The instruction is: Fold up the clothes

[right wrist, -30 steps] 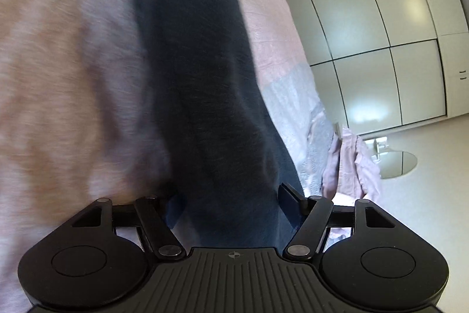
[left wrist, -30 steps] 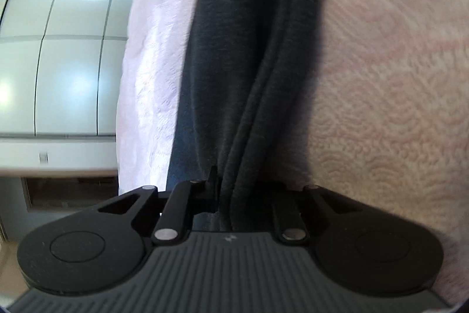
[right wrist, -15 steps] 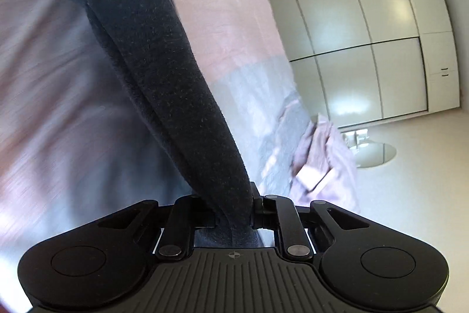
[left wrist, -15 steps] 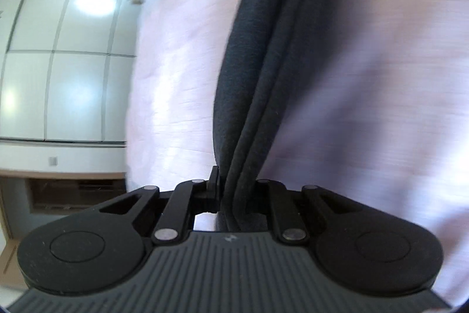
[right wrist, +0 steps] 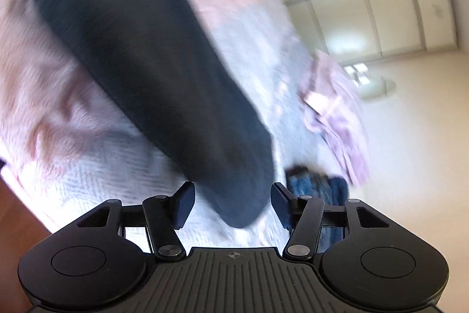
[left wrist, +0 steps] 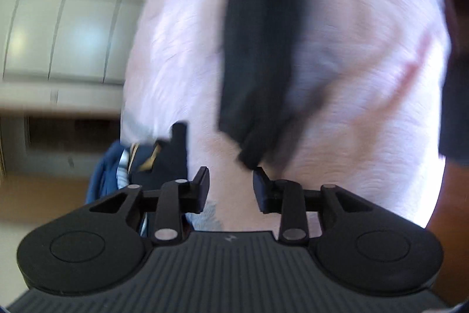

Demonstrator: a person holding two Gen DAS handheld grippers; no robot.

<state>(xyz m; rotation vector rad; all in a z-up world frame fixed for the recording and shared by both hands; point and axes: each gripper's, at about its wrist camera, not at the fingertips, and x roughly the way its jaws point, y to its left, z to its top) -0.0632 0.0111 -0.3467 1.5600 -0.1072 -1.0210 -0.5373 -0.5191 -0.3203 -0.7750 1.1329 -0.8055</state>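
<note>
The left gripper [left wrist: 231,187] has its jaws parting, nothing pressed between them — the dark garment [left wrist: 258,49] lies just ahead on the pink bedspread [left wrist: 366,78], a blue heap [left wrist: 117,175] at the bed's left edge. The right gripper [right wrist: 232,203] is opening too, the garment's end [right wrist: 164,78] loose between its pads (blurred), with pink clothes [right wrist: 337,107] near the far edge.

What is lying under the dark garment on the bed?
The dark garment lies on a pink textured bedspread, which shows along both its sides. Whatever sits directly beneath the cloth is covered and cannot be seen.
</note>
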